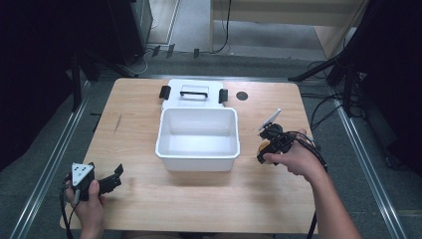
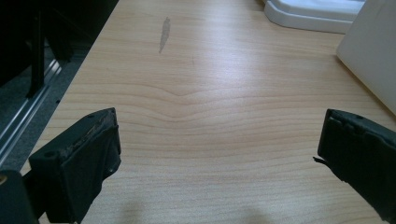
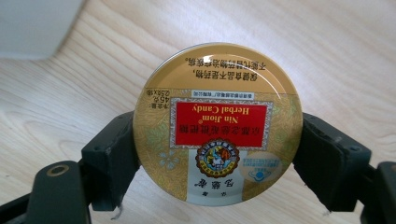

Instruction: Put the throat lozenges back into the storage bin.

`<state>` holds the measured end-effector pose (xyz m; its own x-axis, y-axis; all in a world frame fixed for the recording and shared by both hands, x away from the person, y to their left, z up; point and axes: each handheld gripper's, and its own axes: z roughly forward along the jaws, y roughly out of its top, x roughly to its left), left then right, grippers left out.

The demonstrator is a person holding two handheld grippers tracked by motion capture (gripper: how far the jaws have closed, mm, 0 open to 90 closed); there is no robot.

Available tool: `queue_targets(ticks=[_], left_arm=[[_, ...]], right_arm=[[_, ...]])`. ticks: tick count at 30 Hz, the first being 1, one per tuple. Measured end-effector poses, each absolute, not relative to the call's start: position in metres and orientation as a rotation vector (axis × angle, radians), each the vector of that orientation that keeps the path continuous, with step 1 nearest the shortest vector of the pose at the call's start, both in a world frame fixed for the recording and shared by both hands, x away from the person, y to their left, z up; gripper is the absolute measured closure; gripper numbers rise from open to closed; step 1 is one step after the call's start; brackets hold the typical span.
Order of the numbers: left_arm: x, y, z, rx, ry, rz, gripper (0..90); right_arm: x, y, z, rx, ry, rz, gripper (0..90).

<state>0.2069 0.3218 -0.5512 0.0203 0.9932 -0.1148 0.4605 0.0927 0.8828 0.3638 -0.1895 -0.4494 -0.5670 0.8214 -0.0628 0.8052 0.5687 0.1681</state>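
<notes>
A round gold candy tin (image 3: 217,123) with a red label sits clamped between the two jaws of my right gripper (image 3: 217,154), held over the wooden table. In the high view that right gripper (image 1: 264,149) is just right of the white bin (image 1: 198,155), with the tin (image 1: 263,147) showing as a small gold spot. My left gripper (image 1: 115,178) rests low at the table's front left, and in the left gripper view its jaws stand wide apart with bare wood between them (image 2: 219,154). The bin is open and looks empty.
The bin's white lid (image 1: 194,92) with black latches lies flat behind the bin. A small black disc (image 1: 242,95) sits at the back right. The table's left edge (image 2: 70,84) drops to a dark floor with metal rails.
</notes>
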Motion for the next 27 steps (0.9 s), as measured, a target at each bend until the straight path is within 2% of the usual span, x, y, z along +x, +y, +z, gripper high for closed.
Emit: queue_targets(ticks=[27], left_arm=[[0.207,0.322,-0.551,1.481,1.562,0.825,0.0]], right_arm=[[0.38,-0.152,-0.375,1.262,2.711,0.221,20.6]])
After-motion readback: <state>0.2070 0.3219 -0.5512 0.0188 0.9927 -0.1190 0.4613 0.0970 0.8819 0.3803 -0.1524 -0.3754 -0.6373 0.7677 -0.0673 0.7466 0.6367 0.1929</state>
